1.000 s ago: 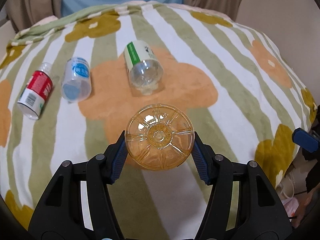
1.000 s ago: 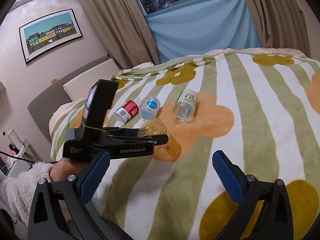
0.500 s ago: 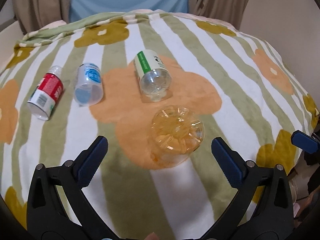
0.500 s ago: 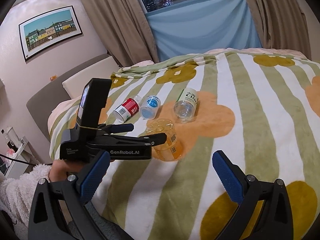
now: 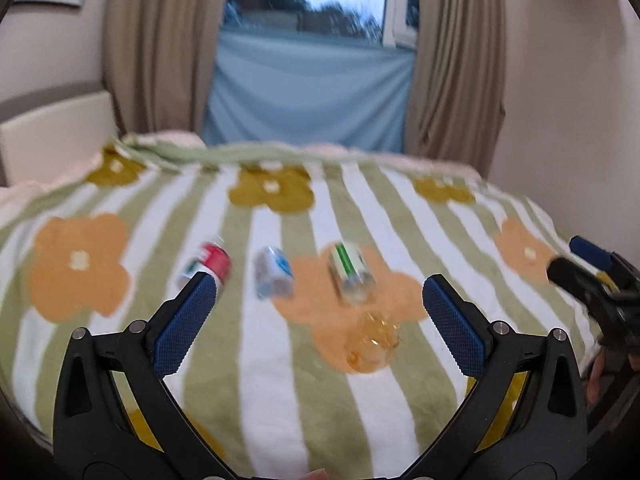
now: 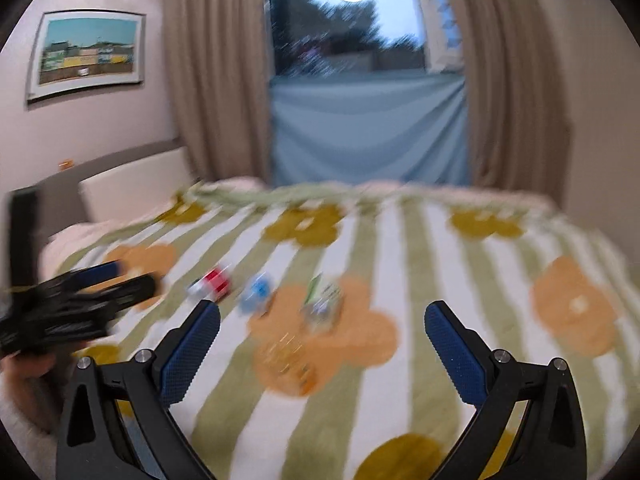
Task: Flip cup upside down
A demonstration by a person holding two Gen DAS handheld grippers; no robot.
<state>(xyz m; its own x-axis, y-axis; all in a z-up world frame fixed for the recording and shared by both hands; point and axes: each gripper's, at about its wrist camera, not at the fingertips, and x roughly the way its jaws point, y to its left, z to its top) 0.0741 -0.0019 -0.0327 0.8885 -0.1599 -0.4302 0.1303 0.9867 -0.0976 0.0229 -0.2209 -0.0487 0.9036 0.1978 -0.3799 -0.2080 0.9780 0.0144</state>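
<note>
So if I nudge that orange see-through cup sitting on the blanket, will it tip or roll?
The orange cup looks like thin clear plastic, so probably light and easily shoved. It stands on a soft, plush blanket, so it would likely tip. Once on its side, its round wall would probably roll, like the bottles beside it.

Motion blur smears everything: the clear orange plastic cup [image 5: 372, 344] is a haze, its orientation unreadable; labels on the three cut plastic bottles [image 5: 272, 276] illegible; black handheld gripper [image 6: 68, 312] cropped by the frame's left edge.

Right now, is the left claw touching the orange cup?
Apart. In the left wrist view the left claw is wide open, and the orange cup sits on the blanket beyond it, with striped fabric showing between cup and fingers.
</note>
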